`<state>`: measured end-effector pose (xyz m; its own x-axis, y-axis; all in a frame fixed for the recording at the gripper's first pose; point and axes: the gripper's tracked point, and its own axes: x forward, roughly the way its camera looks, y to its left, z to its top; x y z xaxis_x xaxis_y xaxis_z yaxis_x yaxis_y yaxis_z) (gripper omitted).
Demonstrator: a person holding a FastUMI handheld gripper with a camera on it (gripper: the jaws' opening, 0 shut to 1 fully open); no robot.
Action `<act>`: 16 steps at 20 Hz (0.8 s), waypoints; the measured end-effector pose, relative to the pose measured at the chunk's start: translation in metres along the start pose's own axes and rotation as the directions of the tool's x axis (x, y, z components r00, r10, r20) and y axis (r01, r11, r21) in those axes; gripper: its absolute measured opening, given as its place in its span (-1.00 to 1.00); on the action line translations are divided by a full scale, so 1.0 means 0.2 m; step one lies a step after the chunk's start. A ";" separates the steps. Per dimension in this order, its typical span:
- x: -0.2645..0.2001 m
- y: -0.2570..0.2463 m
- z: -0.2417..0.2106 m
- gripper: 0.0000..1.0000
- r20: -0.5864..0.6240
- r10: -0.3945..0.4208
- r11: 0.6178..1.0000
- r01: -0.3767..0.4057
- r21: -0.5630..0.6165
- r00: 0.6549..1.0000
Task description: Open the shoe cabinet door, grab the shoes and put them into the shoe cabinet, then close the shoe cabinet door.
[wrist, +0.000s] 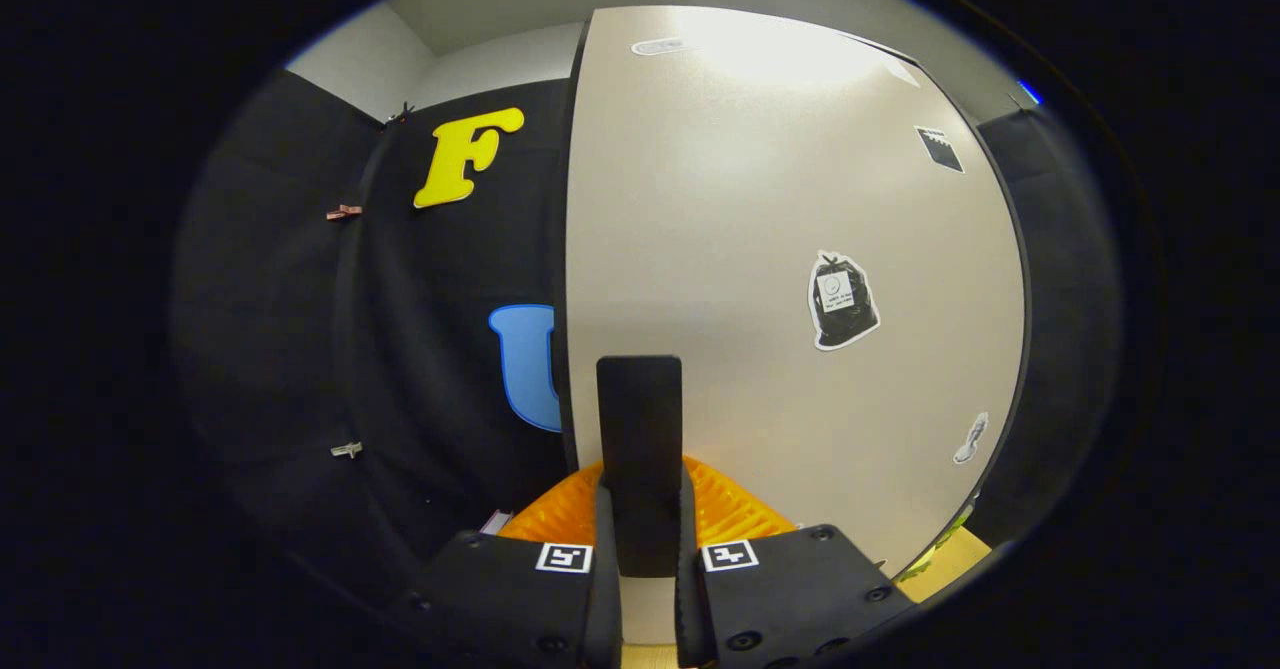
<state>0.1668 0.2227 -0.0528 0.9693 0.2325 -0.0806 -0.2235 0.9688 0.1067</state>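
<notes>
Gripper [640,469]: fingers drawn together, pads meeting with no gap and nothing pinched between them; they point straight at the cabinet door.
Fingers [640,419]: seen as one dark upright bar, its tip close against the door face; whether it touches cannot be told.
Orange ribbed part [730,509]: fans out to either side just behind the fingers, low in front of the door.
Shoe cabinet door [720,249]: a pale flat panel just ahead of the fingers, long axis upright, face turned toward the gripper.
Door left edge [566,249]: a dark vertical line just left of the fingers; past it lies open room back to the black cloth wall [300,299].
Door right edge [1010,279]: curves down well to the right of the fingers; a dark gap follows it.
Stickers: a black bag-shaped sticker [843,301] at mid-door, right of the fingers; a small pale sticker [970,439] lower, near the right edge; a dark square sticker [940,149] high up.
Clips [345,213]: small, pinned on the cloth wall, well left of the door.
</notes>
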 end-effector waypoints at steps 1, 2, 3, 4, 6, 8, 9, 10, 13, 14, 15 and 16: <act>-0.05 0.01 0.02 -0.51 0.004 0.011 1.000 -0.011 0.001 1.000; -0.10 0.01 0.03 -0.50 0.006 0.021 1.000 -0.021 0.003 1.000; -0.15 0.01 0.04 -0.51 0.011 0.035 0.999 -0.035 0.002 0.999; -0.22 0.00 0.04 -0.51 0.011 0.050 0.999 -0.050 0.001 0.999; -0.34 -0.05 0.05 -0.51 0.010 0.071 0.997 -0.071 0.015 0.997; -0.45 -0.10 0.06 -0.51 0.011 0.087 0.996 -0.088 0.023 0.996; -0.50 -0.12 0.06 -0.51 0.012 0.092 0.995 -0.092 0.025 0.996; -0.54 -0.14 0.06 -0.51 0.011 0.099 0.995 -0.099 0.025 0.995; -0.64 -0.20 0.07 -0.51 0.001 0.106 0.994 -0.106 0.025 0.994; -0.69 -0.23 0.08 -0.51 0.004 0.107 0.994 -0.107 0.020 0.994; -0.73 -0.26 0.08 -0.51 0.006 0.106 0.994 -0.106 0.018 0.994; -0.76 -0.29 0.08 -0.51 0.003 0.108 0.994 -0.108 0.019 0.994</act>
<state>0.0347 0.1300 -0.0309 0.9398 0.3352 -0.0656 -0.3247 0.9364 0.1332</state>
